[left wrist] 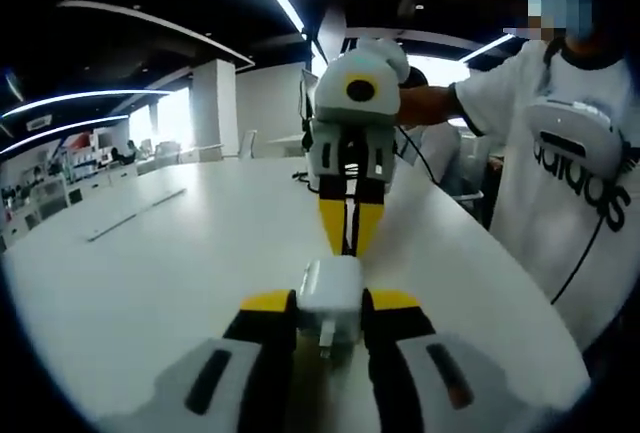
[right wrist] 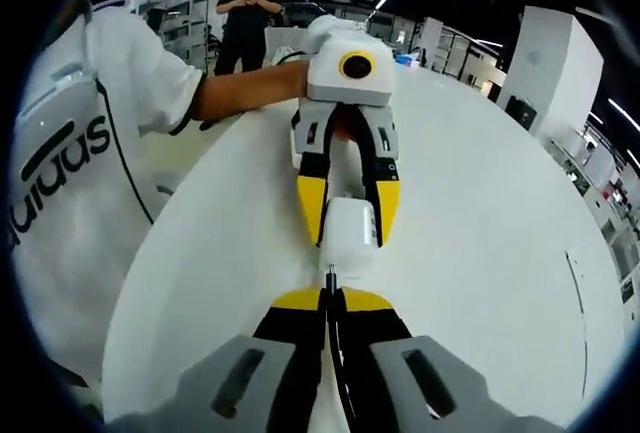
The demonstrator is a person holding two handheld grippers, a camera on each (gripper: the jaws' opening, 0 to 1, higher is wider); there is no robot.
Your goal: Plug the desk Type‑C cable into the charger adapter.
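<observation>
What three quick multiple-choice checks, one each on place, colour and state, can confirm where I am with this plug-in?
1. Where is the charger adapter?
A. Held in the left claw
B. Lying loose on the table
C. In the person's bare hand

2. What colour are the claw tips?
A. Red
B. Yellow
C. Blue

3. Is the cable plug in the right claw seated in the adapter?
A. Fully in
B. Not yet, just short of it
C. Dropped on the table

Answers: 1 A, yellow tips flank the adapter; 2 B, seen in both views; 3 B, the plug tip sits short of the adapter.

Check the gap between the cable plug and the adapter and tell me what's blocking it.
Nothing visible. The right gripper holds the Type-C cable with its tip pointing at the charger adapter, clamped in the left gripper; only bare white table lies beneath the gap.
</observation>
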